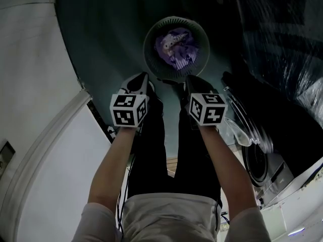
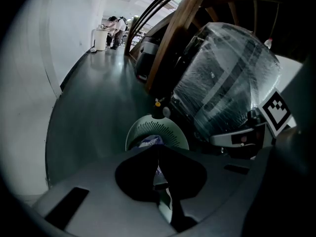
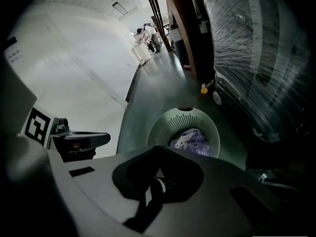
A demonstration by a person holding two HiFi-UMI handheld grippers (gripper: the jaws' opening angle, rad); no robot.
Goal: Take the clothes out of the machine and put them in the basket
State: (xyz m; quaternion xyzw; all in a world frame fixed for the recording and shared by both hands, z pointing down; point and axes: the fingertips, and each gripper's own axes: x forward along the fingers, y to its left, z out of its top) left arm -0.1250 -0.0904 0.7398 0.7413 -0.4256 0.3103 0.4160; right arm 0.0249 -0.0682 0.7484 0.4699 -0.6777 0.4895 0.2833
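1. Grippers. In the head view the left gripper (image 1: 140, 79) and the right gripper (image 1: 194, 82) sit side by side over the floor, short of the basket (image 1: 151, 34) and not touching it. Each gripper view shows its jaws together with no garment clamped. A narrow dark strip runs from the seam between the jaws to the lower edge of each view. What it is cannot be determined.

2. Task items. The clothes (image 1: 176, 47), a purple and white bundle, lie inside the round slotted basket. Individual garments cannot be told apart. In both gripper views the gripper body covers the near rim of the basket.

3. Machine. The washing machine (image 1: 262, 165) stands at the right with its clear door (image 1: 237, 130) swung open. The frame edge cuts off its body, and the drum interior is too dark to show any contents.

4. Obstructions. The person's dark trousers (image 1: 151, 155) hide the floor between the arms. A large film-wrapped object (image 2: 227, 78) beside the machine cannot be identified through the wrap. The figures (image 2: 114, 26) at the far end of the corridor are too small to resolve.
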